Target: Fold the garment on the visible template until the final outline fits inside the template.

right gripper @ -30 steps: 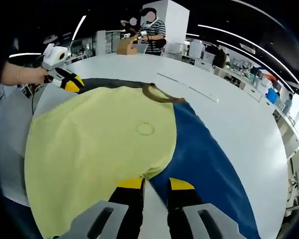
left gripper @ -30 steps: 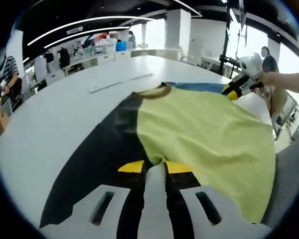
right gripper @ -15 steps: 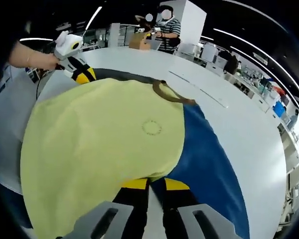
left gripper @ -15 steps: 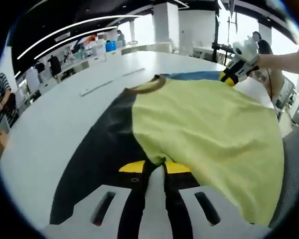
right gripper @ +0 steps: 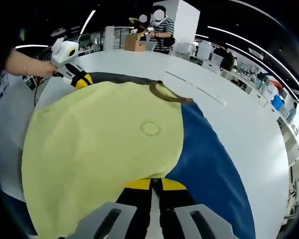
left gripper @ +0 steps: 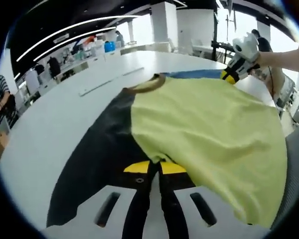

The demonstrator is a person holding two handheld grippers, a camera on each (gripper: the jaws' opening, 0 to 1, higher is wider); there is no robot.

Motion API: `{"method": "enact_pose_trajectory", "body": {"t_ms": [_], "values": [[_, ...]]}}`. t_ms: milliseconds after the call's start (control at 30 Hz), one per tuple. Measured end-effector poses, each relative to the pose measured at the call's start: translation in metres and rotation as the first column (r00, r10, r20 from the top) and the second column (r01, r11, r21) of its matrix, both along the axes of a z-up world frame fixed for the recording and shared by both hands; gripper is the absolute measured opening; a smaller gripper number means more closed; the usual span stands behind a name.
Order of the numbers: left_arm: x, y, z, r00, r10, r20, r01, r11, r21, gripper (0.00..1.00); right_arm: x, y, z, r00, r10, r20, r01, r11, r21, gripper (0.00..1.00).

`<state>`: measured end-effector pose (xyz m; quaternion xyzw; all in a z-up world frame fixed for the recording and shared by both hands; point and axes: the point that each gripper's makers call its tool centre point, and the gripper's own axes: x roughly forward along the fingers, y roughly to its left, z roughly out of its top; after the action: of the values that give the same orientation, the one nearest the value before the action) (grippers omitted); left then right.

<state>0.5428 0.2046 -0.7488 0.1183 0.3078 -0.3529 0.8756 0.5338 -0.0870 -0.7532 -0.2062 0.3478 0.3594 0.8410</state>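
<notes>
Table: large, white (left gripper: 55, 114) | Ceiling: dark, light strips (left gripper: 65, 35) | Windows: bright (left gripper: 239, 22) | Pillar: white (right gripper: 182, 20)

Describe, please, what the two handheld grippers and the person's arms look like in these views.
Each gripper, the left gripper and the right gripper, has two black jaws with yellow tips, rising from a pale grey body with slotted cut-outs. Seen from outside in the other view, each has a white housing behind yellow-and-black jaws. The arms behind them are bare, with no sleeve in sight; the left wrist seems to wear a thin band.
</notes>
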Motion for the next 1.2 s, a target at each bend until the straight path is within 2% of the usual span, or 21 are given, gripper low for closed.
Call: {"method": "enact_pose_trajectory", "body": {"t_ms": [133, 367, 633, 967, 1200], "values": [[0.003, 0.01, 0.005, 1.0, 0.019, 0.012, -0.019, 1.0, 0.008, 0.02, 0.001, -0.003, 0.004, 0.999, -0.034, 0.0, 0.034, 0.999, 0.027, 0.0], [0.005, 0.022, 0.011, 0.998, 0.057, 0.029, -0.057, 0.998, 0.016, 0.01, 0.003, -0.008, 0.006, 0.998, -0.066, 0.006, 0.066, 0.997, 0.03, 0.0], [0.007, 0.029, 0.011, 0.996, 0.083, 0.02, -0.084, 0.996, 0.016, 0.01, 0.01, -0.024, 0.011, 0.991, -0.129, 0.028, 0.128, 0.992, 0.017, 0.0], [0.01, 0.039, 0.01, 0.994, 0.106, 0.032, -0.108, 0.993, 0.055, 0.0, 0.012, -0.028, 0.011, 0.986, -0.166, 0.029, 0.166, 0.986, 0.019, 0.0], [0.009, 0.038, 0.013, 0.994, 0.103, 0.043, -0.105, 0.993, 0.055, 0.0, 0.011, -0.027, 0.013, 0.979, -0.202, 0.016, 0.201, 0.978, 0.062, 0.01]]}}
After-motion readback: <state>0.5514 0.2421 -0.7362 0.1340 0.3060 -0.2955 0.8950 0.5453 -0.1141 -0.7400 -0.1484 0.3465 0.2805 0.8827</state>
